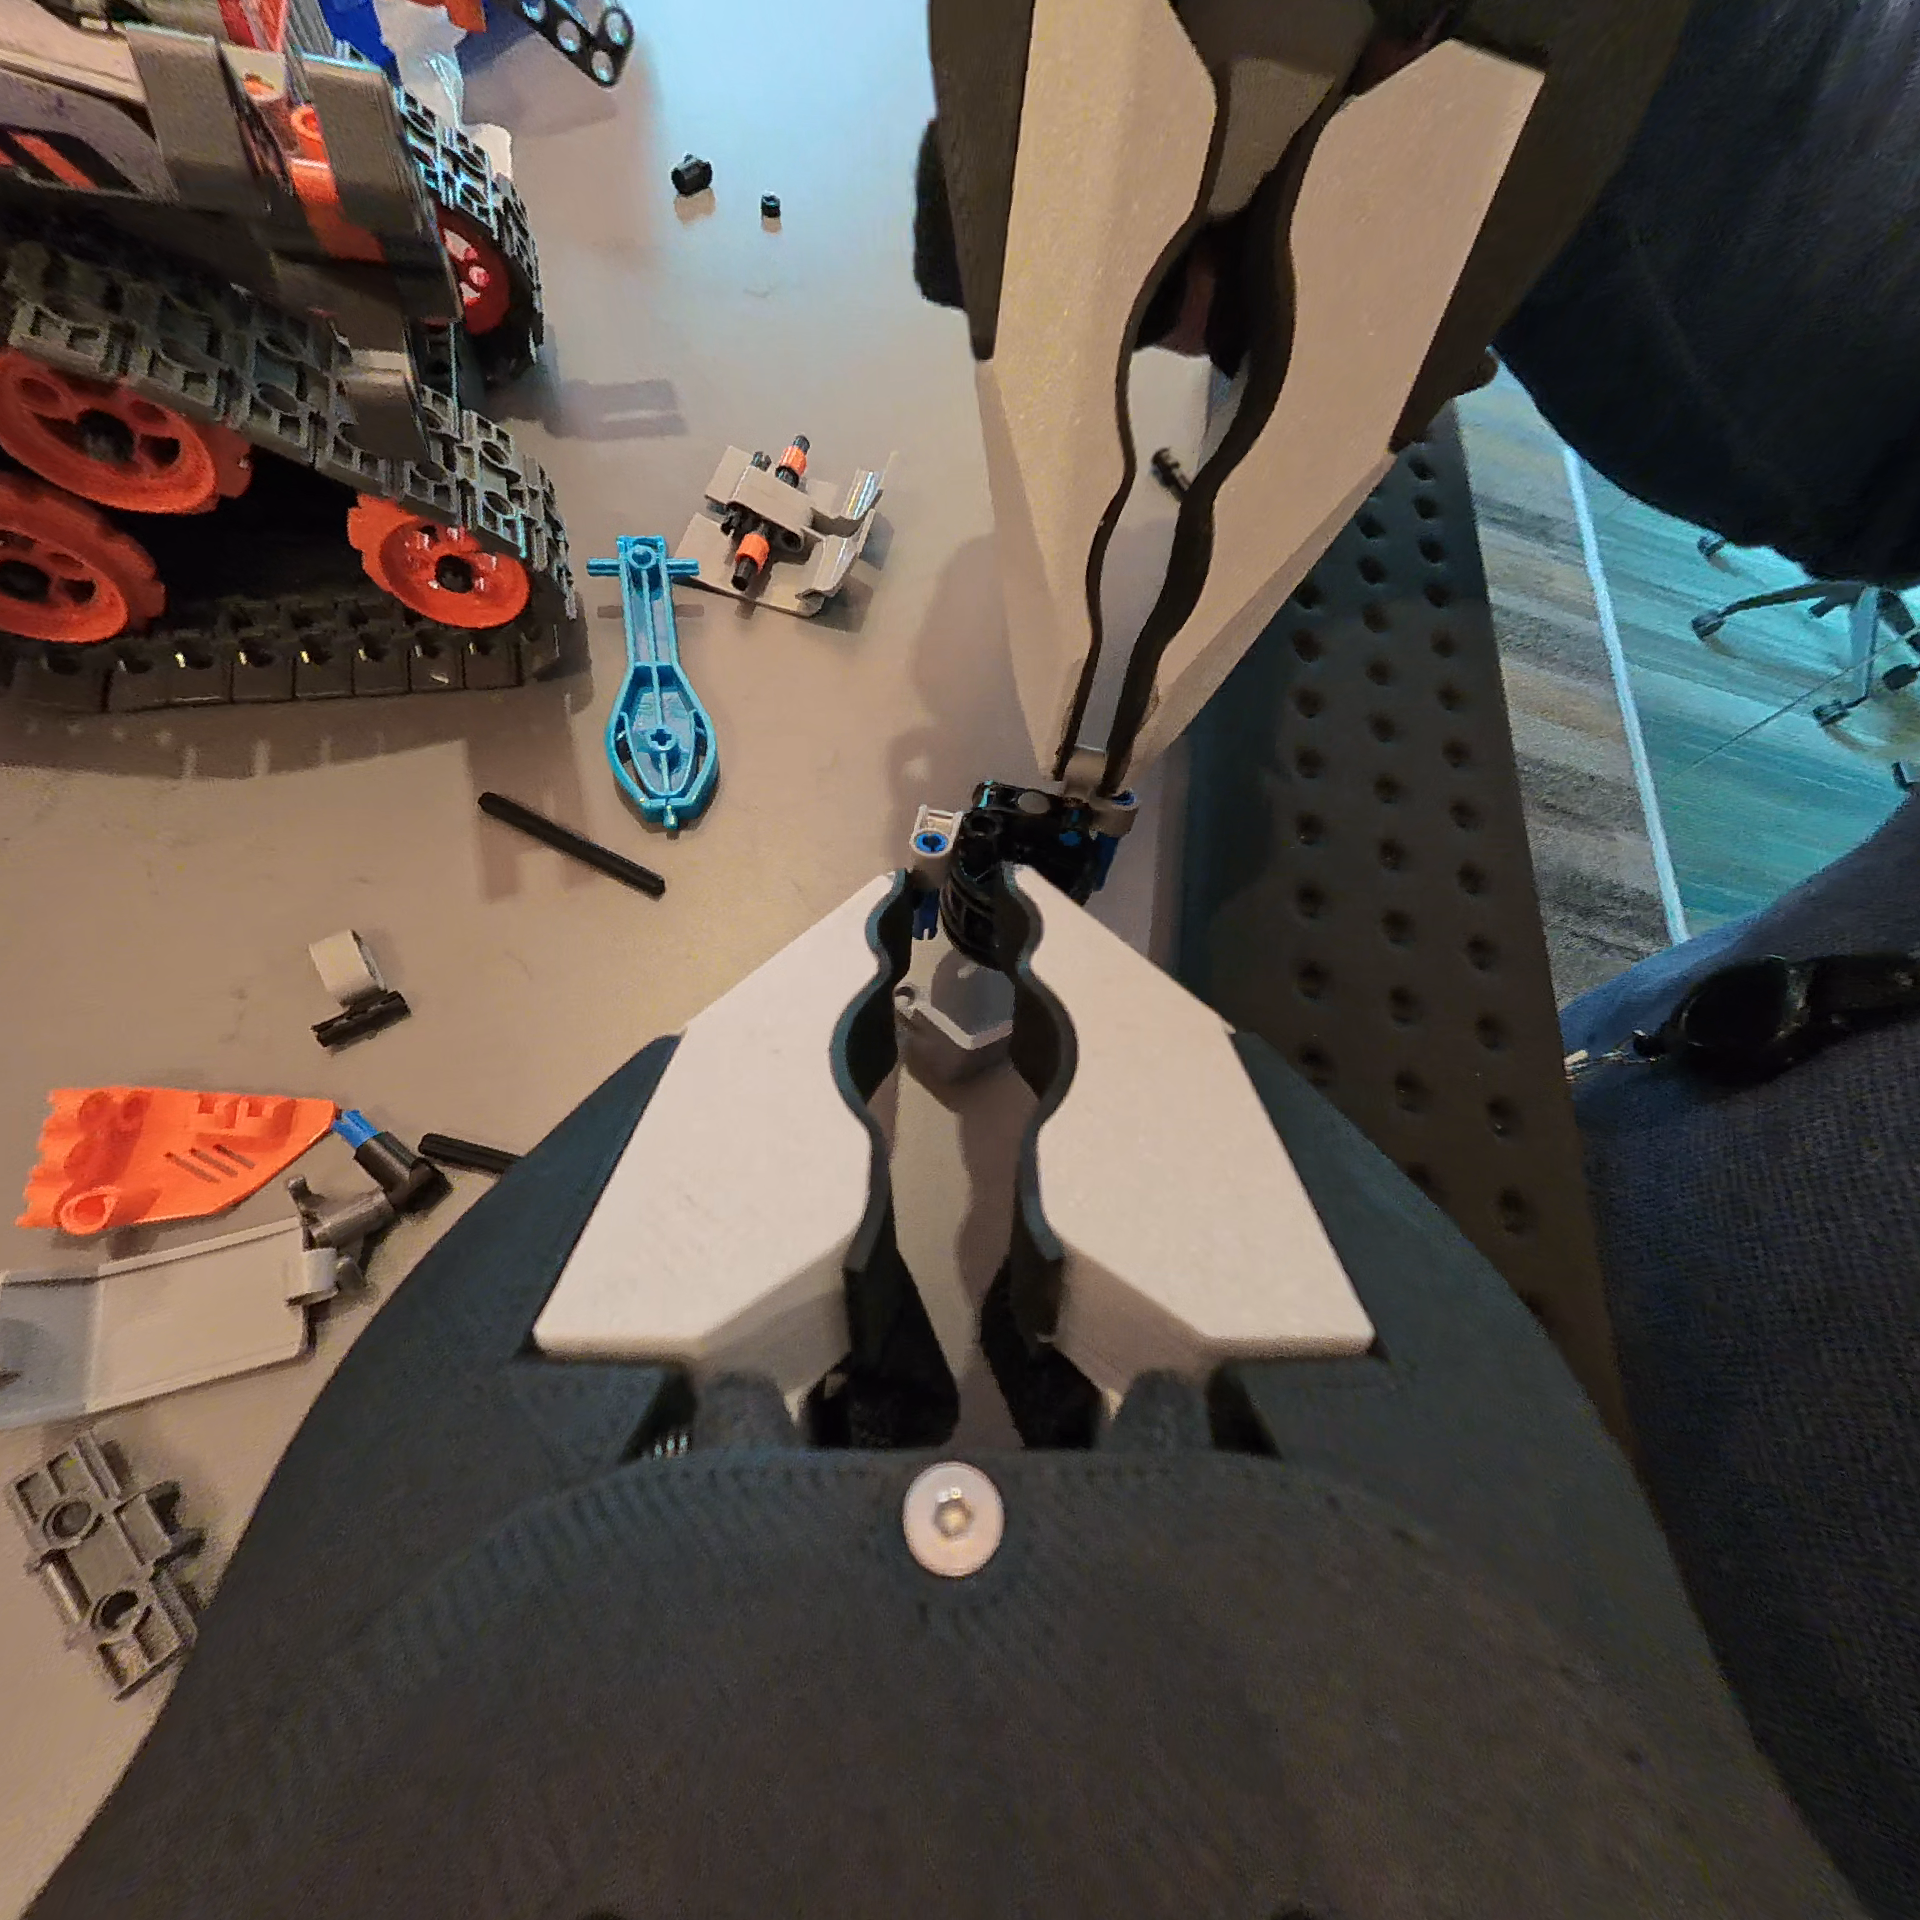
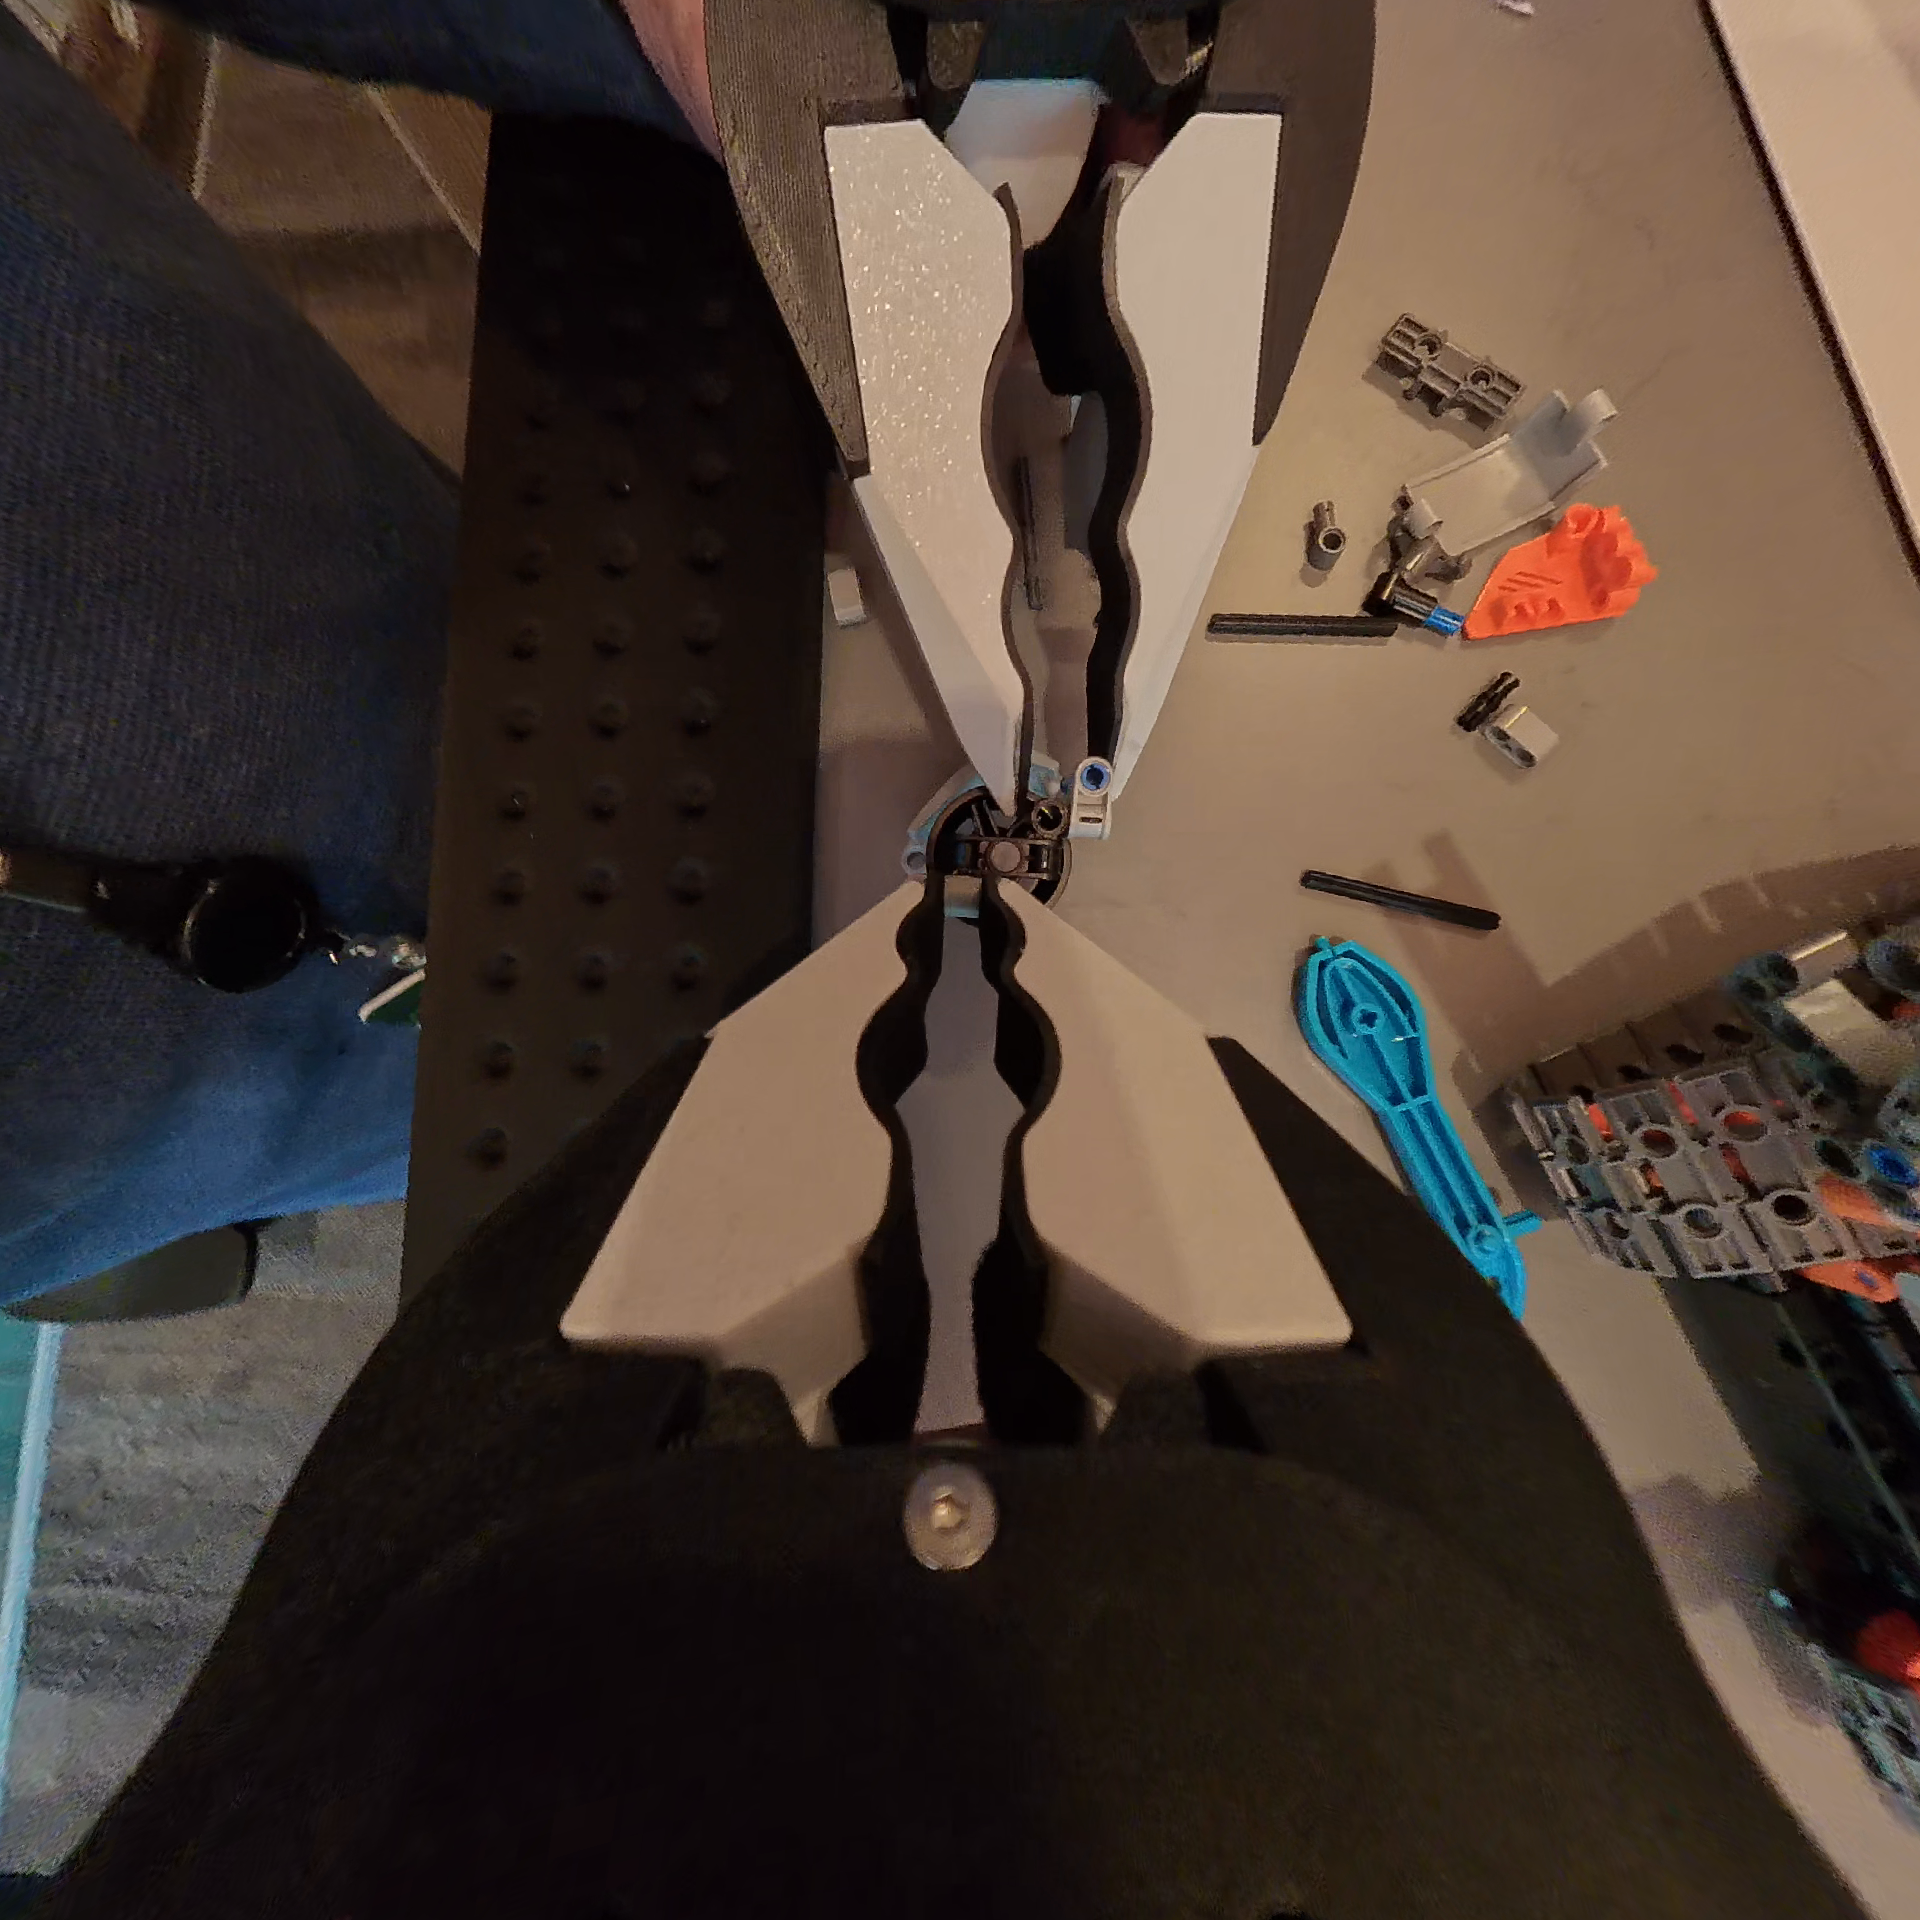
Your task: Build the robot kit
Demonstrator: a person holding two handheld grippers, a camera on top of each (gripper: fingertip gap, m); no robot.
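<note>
Tracked toy vehicle [image 1: 260, 416] cut off at the left edge, small black-and-grey assembly [image 1: 997, 831] partly hidden — perhaps pinched — between gripper tips

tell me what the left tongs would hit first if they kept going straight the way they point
The left tongs, shut on the small black and grey brick assembly, point straight at the right tongs gripping its far end. They would likely meet those first; depth is hard to judge.

Left gripper [image 1: 971, 899] and right gripper [image 2: 966, 904] tip to tip, both closed down narrow, gripping.
</note>
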